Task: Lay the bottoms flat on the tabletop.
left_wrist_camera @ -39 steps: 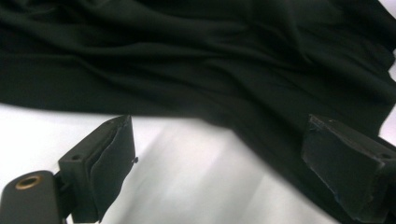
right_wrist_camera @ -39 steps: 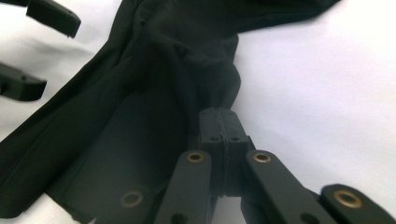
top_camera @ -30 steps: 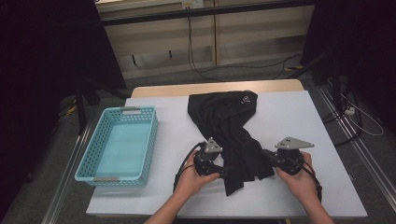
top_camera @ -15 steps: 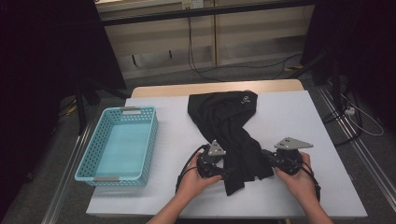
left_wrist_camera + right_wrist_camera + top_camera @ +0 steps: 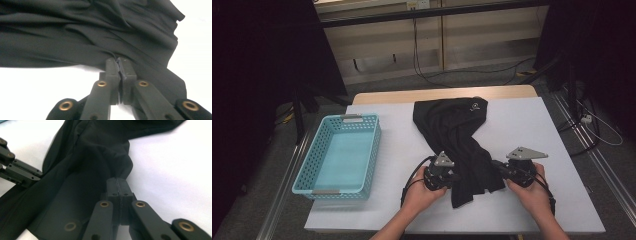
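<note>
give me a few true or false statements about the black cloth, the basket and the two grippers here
1. The black garment lies inside the blue basket. False: it lies on the white table, right of the basket.
2. The left gripper is shut on the garment's edge. True; its jaws have just closed on it.
3. The right gripper hangs open above the table. False: it is shut on a fold of the garment.
4. The basket holds nothing. True.
5. Both grippers hold the garment at its near end, one on each side. True.
</note>
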`<control>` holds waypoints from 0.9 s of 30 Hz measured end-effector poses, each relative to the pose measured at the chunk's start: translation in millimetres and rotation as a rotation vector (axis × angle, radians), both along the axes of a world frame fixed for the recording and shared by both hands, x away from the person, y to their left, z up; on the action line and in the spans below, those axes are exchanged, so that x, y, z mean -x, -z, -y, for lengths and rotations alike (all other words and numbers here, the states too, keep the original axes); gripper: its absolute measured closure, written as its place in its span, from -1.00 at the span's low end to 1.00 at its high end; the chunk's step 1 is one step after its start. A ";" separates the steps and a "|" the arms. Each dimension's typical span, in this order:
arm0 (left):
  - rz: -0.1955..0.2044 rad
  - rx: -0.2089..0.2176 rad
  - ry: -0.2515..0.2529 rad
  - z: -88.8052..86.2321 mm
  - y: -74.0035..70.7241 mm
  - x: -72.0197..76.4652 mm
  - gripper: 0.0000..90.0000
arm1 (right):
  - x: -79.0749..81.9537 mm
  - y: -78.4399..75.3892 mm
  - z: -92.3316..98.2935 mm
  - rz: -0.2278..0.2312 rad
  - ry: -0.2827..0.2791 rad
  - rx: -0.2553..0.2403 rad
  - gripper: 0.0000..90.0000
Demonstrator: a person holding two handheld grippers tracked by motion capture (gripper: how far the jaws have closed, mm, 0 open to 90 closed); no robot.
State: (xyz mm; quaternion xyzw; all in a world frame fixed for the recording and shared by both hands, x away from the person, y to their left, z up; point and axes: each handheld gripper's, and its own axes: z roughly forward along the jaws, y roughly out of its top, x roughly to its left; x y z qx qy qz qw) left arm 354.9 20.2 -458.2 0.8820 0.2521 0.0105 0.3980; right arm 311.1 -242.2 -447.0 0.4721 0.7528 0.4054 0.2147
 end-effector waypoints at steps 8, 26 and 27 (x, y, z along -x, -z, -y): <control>-0.013 0.044 -0.091 -36.9 -27.9 -11.8 0.99 | 2.4 -7.7 3.4 0.009 -0.002 -0.010 1.00; 0.014 0.074 -0.279 -91.4 -42.5 -21.4 0.99 | 21.9 -11.0 31.6 -0.024 0.057 0.076 1.00; 0.013 0.069 -0.276 -91.4 -42.3 -21.5 0.99 | 23.5 -10.6 31.1 -0.025 0.050 0.087 1.00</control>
